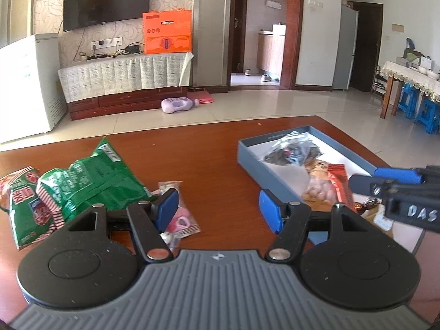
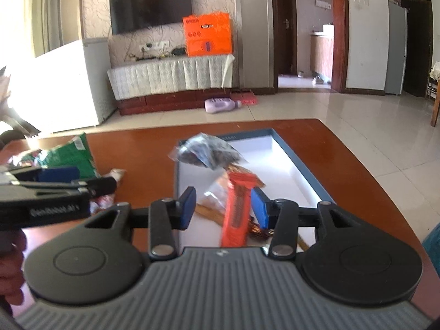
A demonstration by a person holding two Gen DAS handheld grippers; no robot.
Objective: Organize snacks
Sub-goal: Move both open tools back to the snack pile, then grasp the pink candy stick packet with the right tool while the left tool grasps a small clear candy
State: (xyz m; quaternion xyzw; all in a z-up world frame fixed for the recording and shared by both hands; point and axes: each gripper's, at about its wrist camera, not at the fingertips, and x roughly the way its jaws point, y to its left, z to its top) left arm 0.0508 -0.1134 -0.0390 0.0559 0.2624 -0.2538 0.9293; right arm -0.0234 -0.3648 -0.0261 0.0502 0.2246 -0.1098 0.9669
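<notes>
Right, the orange-red snack packet [image 2: 237, 209] lies in the blue box [image 2: 288, 148], long axis running from me toward the far end, between my right gripper [image 2: 224, 209] pads; the jaws stand wide, touching nothing I can confirm. In the box too: a dark clear bag [image 2: 209, 151] at the far end and a peanut-looking pouch [image 1: 320, 189], though blur makes that uncertain. My left gripper [image 1: 218, 209] is spread wide over the wooden table [image 1: 214, 148], beside a pink candy wrapper [image 1: 183, 220] and green bags [image 1: 90, 181]. "DAS" reads on the right gripper's side.
</notes>
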